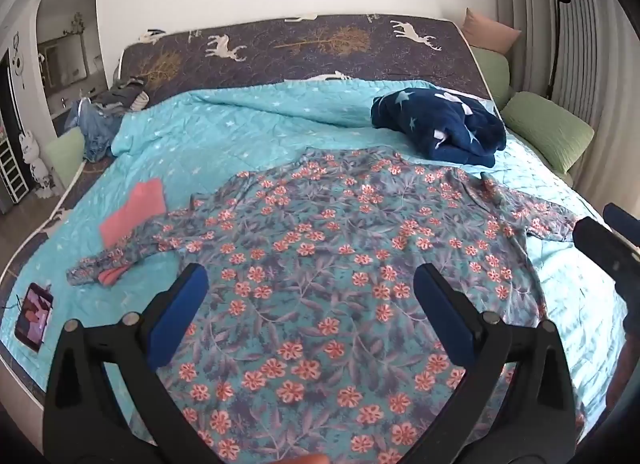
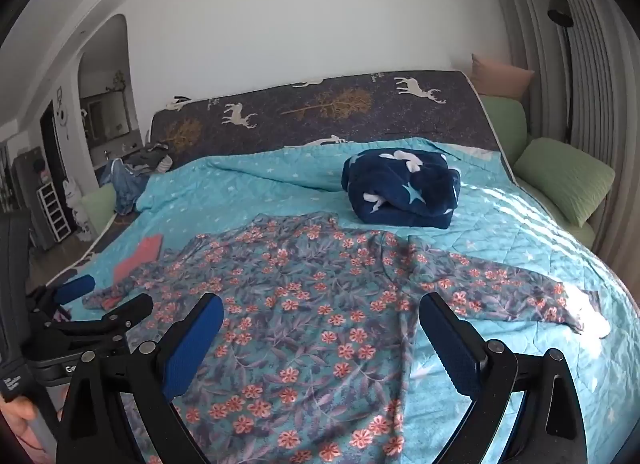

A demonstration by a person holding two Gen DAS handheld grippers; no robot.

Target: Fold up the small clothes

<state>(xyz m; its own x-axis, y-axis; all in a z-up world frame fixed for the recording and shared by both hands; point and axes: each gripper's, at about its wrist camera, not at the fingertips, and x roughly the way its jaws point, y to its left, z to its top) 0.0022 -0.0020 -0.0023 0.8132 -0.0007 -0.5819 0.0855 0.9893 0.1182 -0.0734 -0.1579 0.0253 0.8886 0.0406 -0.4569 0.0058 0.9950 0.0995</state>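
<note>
A floral garment is spread flat on the turquoise quilt of a bed, sleeves stretched out to both sides, with a folded navy star blanket lying just beyond its collar and a pink cloth beside its left sleeve. The left gripper and the right gripper are held above the garment's lower part, jaws spread wide, nothing gripped.

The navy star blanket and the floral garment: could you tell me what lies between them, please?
Only bare turquoise quilt separates the navy star blanket from the floral garment; the right wrist view shows it best.
</note>
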